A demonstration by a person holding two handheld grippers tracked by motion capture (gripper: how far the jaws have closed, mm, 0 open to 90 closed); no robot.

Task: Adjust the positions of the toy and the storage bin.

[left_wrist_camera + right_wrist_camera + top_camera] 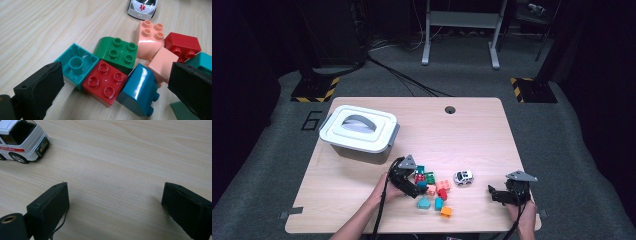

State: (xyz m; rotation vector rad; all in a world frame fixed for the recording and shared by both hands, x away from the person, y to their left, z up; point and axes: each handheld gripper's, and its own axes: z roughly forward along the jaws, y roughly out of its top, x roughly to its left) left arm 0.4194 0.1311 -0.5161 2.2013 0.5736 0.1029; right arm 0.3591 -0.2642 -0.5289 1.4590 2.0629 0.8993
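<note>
The left gripper (115, 82) hangs with its fingers spread wide around a glossy red square 4-stud plastic brick (105, 82), mid-cluster on the pale wood tabletop (37, 27). It looks light, rigid and slick; squeeze its flat sides. The right gripper (115, 205), fingers released, holds nothing.

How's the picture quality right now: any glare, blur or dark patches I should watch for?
High view: table evenly lit, room behind it dark, bricks small and soft. Left gripper view: sharp, glare streaks on the blue brick and red brick. Right gripper view: wood grain sharp, soft shadows beside the open jaws, toy car cropped.
</note>
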